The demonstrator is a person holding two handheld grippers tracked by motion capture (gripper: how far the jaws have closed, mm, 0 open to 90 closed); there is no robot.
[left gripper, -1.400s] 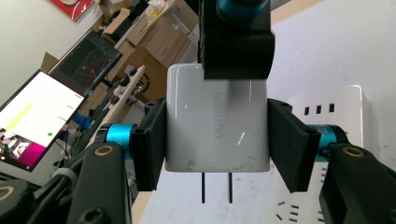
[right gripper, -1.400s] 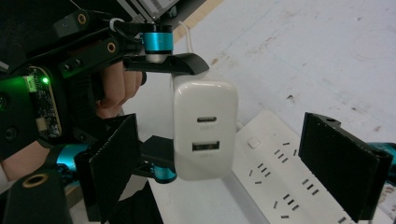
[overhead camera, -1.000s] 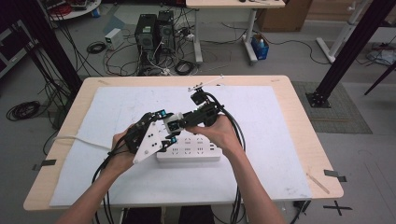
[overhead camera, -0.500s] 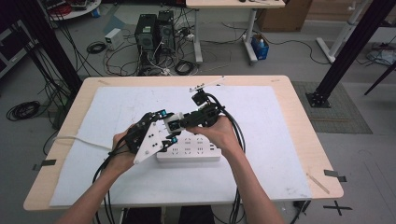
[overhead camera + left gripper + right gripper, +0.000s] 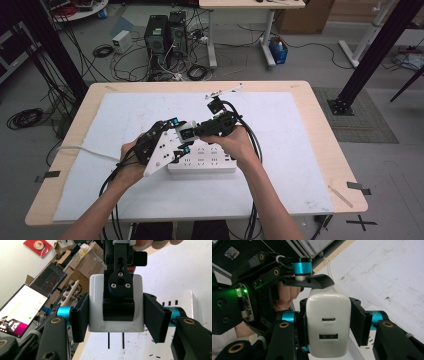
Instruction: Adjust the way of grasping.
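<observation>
While both claws [image 5: 184,136] clamp 1 white charger [image 5: 328,325], 1 power strip [image 5: 202,162] lies below; right just closed.

Obstacles: white power strip [image 5: 202,161] lying directly under both of your tools, its cord [image 5: 82,149] running off the table's [image 5: 320,130] left edge. White charger [image 5: 186,132] boxed in by the left tool [image 5: 181,142] and right tool [image 5: 192,131], pads on four sides. Free room: bare white mat [image 5: 285,150] to your right, far side and near edge.
</observation>
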